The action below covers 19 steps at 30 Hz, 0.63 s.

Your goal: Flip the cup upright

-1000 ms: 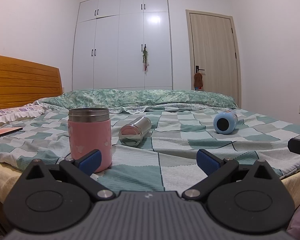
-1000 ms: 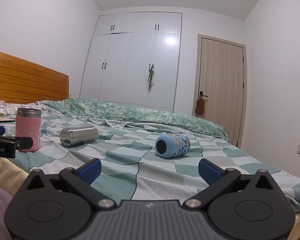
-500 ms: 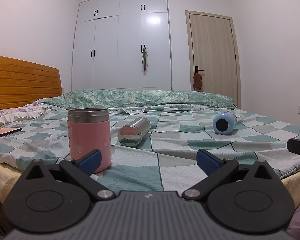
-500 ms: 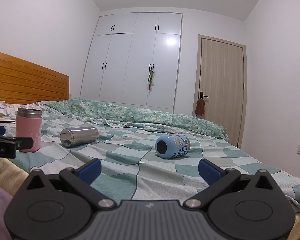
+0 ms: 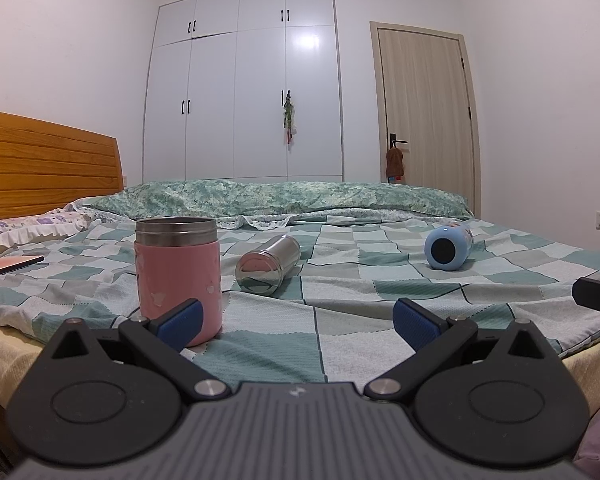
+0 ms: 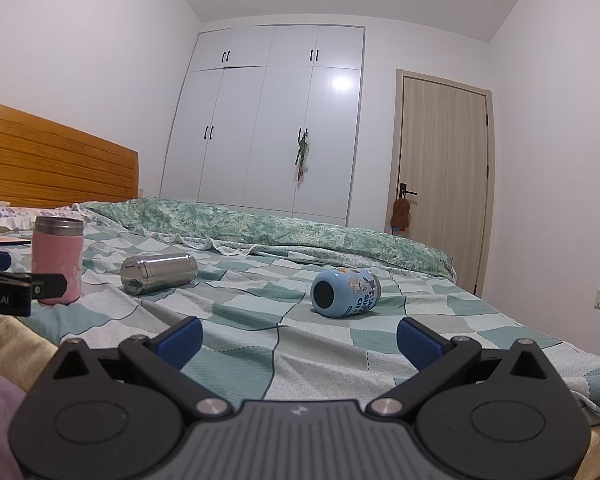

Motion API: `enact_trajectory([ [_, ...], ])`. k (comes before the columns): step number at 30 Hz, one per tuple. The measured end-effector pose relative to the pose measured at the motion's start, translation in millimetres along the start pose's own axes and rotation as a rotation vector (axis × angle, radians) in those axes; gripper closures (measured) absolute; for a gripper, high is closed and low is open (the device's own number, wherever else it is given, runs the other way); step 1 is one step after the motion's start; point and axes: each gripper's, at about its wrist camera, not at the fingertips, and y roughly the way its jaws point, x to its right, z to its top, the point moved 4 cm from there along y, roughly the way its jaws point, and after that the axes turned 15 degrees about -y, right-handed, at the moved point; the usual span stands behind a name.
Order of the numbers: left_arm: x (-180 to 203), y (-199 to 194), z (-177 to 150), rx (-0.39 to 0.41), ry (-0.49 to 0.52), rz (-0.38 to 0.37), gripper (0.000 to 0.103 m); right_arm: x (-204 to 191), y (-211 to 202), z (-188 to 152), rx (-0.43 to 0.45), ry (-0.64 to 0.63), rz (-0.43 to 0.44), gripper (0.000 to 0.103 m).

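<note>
Two cups lay tipped over on the bed ahead of both spread, empty grippers
Blue cup (image 6: 346, 293) lay ahead of right gripper (image 6: 299, 339), base toward it; steel cup (image 5: 269, 264) ahead of left gripper (image 5: 298, 318), beside upright pink cup (image 5: 178, 277), bare checked quilt (image 5: 352, 320) between

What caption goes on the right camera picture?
Open right gripper faces a blue cup lying on its side on the checked bedspread.

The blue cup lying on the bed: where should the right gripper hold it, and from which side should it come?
Judging by its pose, grip the blue cup across the round side wall at mid-length. It lies on its side on the checked bedspread, flat end facing the open right gripper, so coming from above, fingers straddling the barrel, seems best for tipping it upright.
</note>
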Motion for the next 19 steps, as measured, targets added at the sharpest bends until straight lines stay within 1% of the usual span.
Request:
enact_trajectory([
  [19,1.0,-0.9,0.1,-0.003,0.000,-0.009,0.000,-0.5,-0.3,0.0,0.000,-0.001,0.000,0.000],
])
